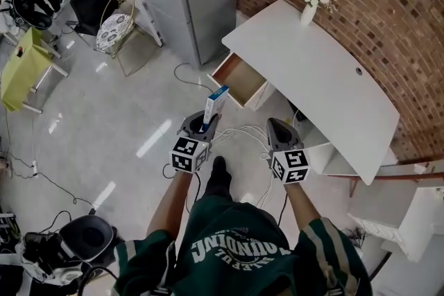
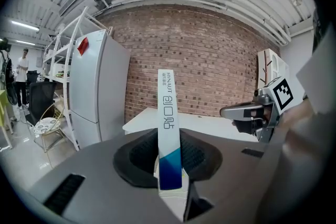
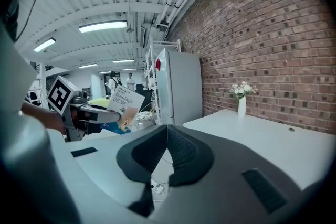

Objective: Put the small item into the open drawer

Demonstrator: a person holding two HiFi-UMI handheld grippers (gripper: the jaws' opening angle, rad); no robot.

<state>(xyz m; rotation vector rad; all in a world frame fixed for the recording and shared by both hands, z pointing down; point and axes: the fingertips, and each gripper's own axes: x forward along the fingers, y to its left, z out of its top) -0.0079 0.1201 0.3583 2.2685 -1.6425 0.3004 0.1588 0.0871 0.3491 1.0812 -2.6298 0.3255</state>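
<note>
Right gripper view: box (image 3: 122,105) reads "HYNAUT Bandage".

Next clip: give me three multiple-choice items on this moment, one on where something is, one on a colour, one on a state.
1. Where does the vase stand?
A. on a stool
B. on the white desk's far end
C. on a windowsill

2. What colours is the box in the left claw?
A. red and black
B. white and blue
C. all green

3. How is the right claw?
A. wide open
B. shut on a pen
C. shut, nothing in it

Key:
1 B: the head view shows it on the desktop by the brick wall.
2 B: the left gripper view shows white above a blue band.
3 C: its pads meet with nothing between.
</note>
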